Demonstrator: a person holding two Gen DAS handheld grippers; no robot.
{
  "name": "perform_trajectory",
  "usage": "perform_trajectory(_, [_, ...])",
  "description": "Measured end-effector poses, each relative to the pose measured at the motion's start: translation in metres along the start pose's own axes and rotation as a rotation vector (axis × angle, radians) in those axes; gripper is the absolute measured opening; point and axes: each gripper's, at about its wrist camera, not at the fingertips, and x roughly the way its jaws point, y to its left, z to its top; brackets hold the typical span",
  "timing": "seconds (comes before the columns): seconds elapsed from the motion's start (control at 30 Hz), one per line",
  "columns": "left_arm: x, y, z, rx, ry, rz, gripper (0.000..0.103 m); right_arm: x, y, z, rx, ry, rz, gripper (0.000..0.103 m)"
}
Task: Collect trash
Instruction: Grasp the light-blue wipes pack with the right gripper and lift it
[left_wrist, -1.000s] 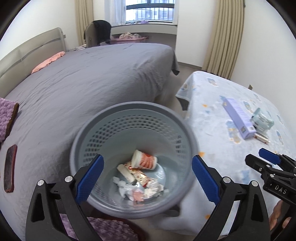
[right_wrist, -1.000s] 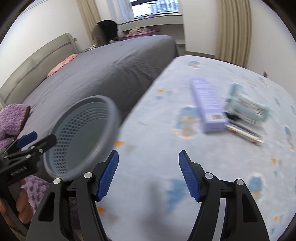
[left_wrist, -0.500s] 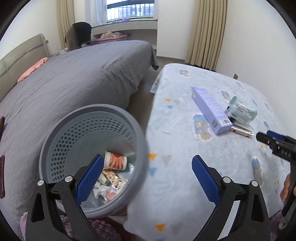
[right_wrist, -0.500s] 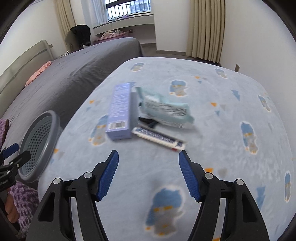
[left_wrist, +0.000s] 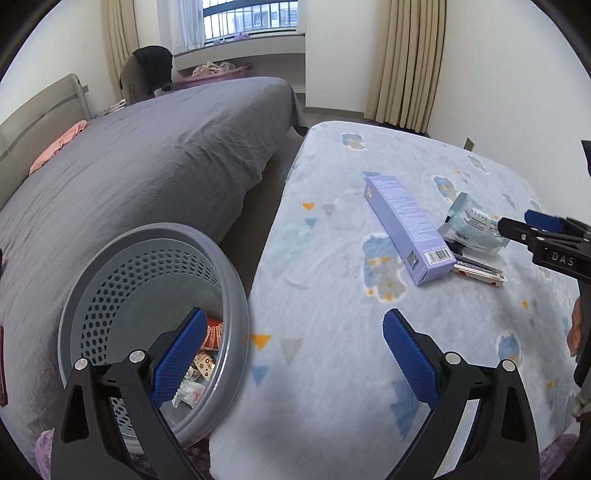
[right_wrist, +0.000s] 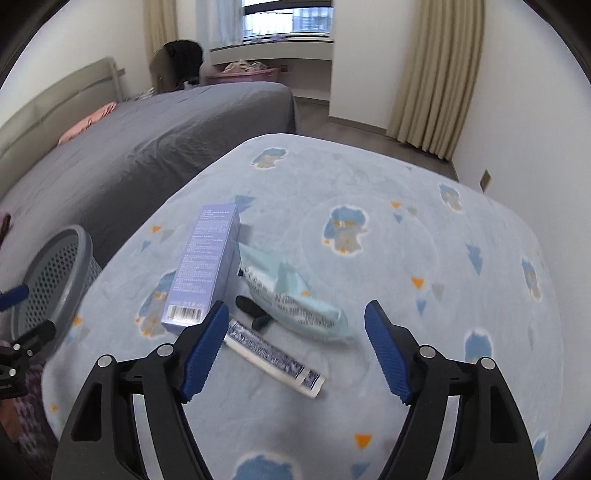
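A purple carton (right_wrist: 205, 271) (left_wrist: 408, 229), a crumpled teal wrapper (right_wrist: 291, 295) (left_wrist: 472, 227), a flat white tube (right_wrist: 273, 358) (left_wrist: 480, 271) and a small black piece (right_wrist: 253, 308) lie together on the light-blue blanket (right_wrist: 369, 229). My right gripper (right_wrist: 295, 347) hangs over the tube and wrapper, its jaws opening with nothing gripped. The grey perforated bin (left_wrist: 147, 321) (right_wrist: 48, 280) stands beside the blanket's left edge, with trash inside. My left gripper (left_wrist: 291, 358) is open and empty over the blanket's edge beside the bin.
A large bed with a grey cover (left_wrist: 129, 166) fills the left side, a pink cloth (left_wrist: 59, 146) near its headboard. Curtains (left_wrist: 406, 62) and a window ledge stand at the back. A purple rug (left_wrist: 44, 446) lies under the bin.
Both grippers swung right, from over the bin to over the blanket. The trash pile now lies between the right gripper's fingers, which stand wider apart. The bin slid to the left of both views.
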Motion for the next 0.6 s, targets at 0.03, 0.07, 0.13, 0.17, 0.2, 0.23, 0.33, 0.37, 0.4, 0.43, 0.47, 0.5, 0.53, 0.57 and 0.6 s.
perform_trajectory(0.03, [0.002,-0.001,0.001,0.002,0.002,0.004,0.094,0.005,0.002,0.003,-0.031,0.008,-0.001,0.073])
perform_trajectory(0.07, [0.003,-0.002,0.001,0.004,0.003,0.007,0.094,0.01,0.004,0.005,-0.052,0.017,-0.005,0.073])
perform_trajectory(0.13, [0.006,-0.004,0.002,0.005,0.007,0.013,0.094,0.02,0.003,0.008,-0.078,0.029,-0.007,0.073])
perform_trajectory(0.17, [0.007,-0.004,0.002,0.007,0.008,0.015,0.094,0.023,0.003,0.009,-0.081,0.033,0.0,0.073])
perform_trajectory(0.2, [0.009,-0.005,0.002,0.008,0.011,0.018,0.094,0.027,0.002,0.01,-0.084,0.04,0.012,0.073])
perform_trajectory(0.23, [0.011,-0.006,0.002,0.01,0.014,0.021,0.094,0.032,0.002,0.01,-0.091,0.049,0.021,0.073])
perform_trajectory(0.33, [0.018,-0.01,0.002,0.012,0.031,0.019,0.094,0.046,0.003,0.012,-0.116,0.07,0.011,0.073])
perform_trajectory(0.37, [0.019,-0.012,0.002,0.014,0.035,0.017,0.094,0.05,0.002,0.013,-0.118,0.076,0.018,0.073])
perform_trajectory(0.4, [0.02,-0.014,0.002,0.017,0.037,0.017,0.094,0.054,0.002,0.012,-0.118,0.081,0.026,0.073])
perform_trajectory(0.43, [0.021,-0.016,0.002,0.021,0.038,0.016,0.094,0.057,0.002,0.012,-0.12,0.085,0.033,0.073])
perform_trajectory(0.47, [0.021,-0.017,0.002,0.025,0.038,0.015,0.094,0.06,0.003,0.011,-0.123,0.089,0.037,0.072])
perform_trajectory(0.5, [0.021,-0.019,0.002,0.029,0.037,0.014,0.094,0.062,0.003,0.009,-0.125,0.093,0.044,0.072])
perform_trajectory(0.53, [0.022,-0.021,0.002,0.031,0.037,0.013,0.094,0.064,0.004,0.008,-0.125,0.098,0.052,0.069])
perform_trajectory(0.57, [0.022,-0.023,0.002,0.033,0.036,0.011,0.094,0.065,0.004,0.007,-0.123,0.101,0.059,0.06])
perform_trajectory(0.6, [0.022,-0.024,0.003,0.034,0.035,0.009,0.094,0.065,0.004,0.006,-0.121,0.104,0.061,0.058])
